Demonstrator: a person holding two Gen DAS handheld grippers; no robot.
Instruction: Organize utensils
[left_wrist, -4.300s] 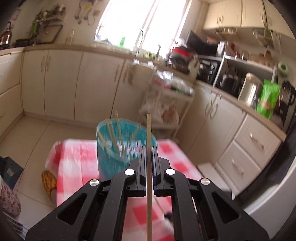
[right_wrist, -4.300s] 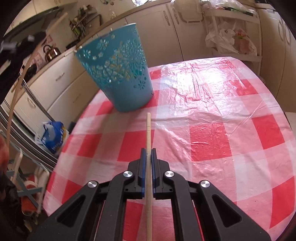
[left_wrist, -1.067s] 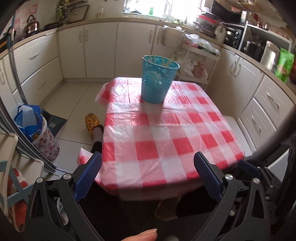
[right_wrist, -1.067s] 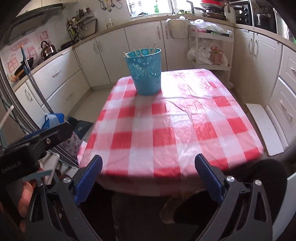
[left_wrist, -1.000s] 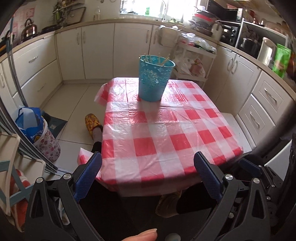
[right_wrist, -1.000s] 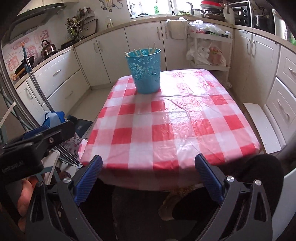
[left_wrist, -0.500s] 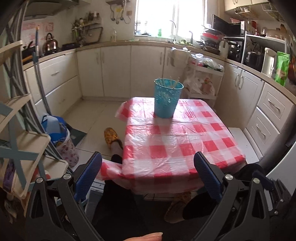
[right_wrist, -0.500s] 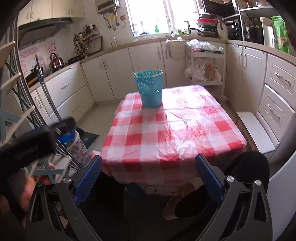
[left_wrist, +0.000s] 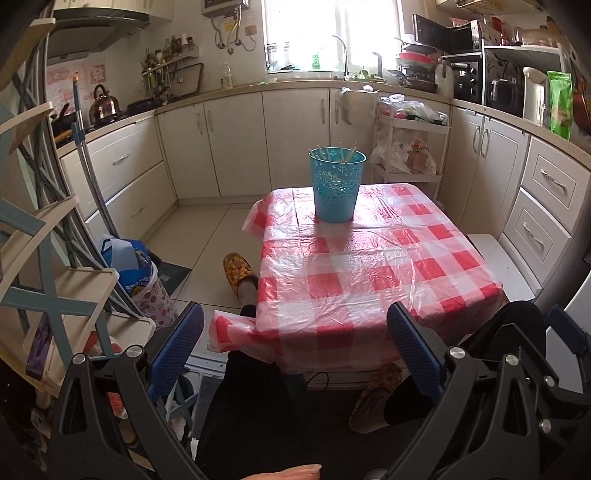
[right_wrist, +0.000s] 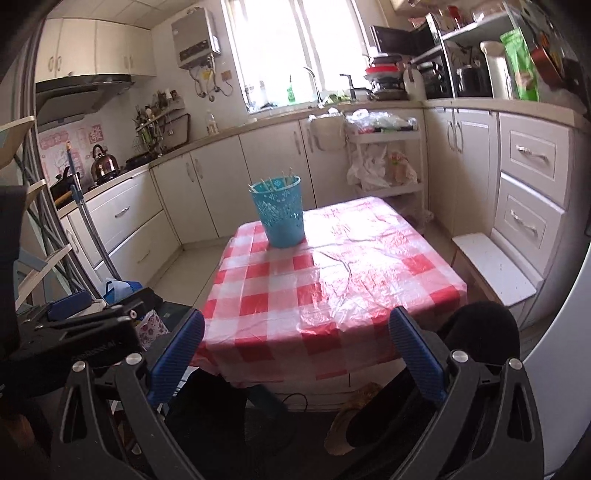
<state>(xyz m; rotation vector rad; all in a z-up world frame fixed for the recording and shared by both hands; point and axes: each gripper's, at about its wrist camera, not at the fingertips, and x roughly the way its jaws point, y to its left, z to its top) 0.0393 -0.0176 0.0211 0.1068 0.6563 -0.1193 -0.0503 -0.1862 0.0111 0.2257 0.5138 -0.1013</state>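
While both tools (left_wrist: 295, 343) (right_wrist: 295, 343) gape empty, the chopstick bin (left_wrist: 337, 188) stands well ahead.

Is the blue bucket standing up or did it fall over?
Standing up. The blue bucket sits flat on the checked tablecloth, open end up, with chopsticks poking out.

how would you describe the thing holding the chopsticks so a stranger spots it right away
Find the table with the red-and-white checked cloth mid-kitchen. At its far end stands a turquoise cutout-patterned bucket, chopstick tips poking above its rim. It is the only object on the cloth.
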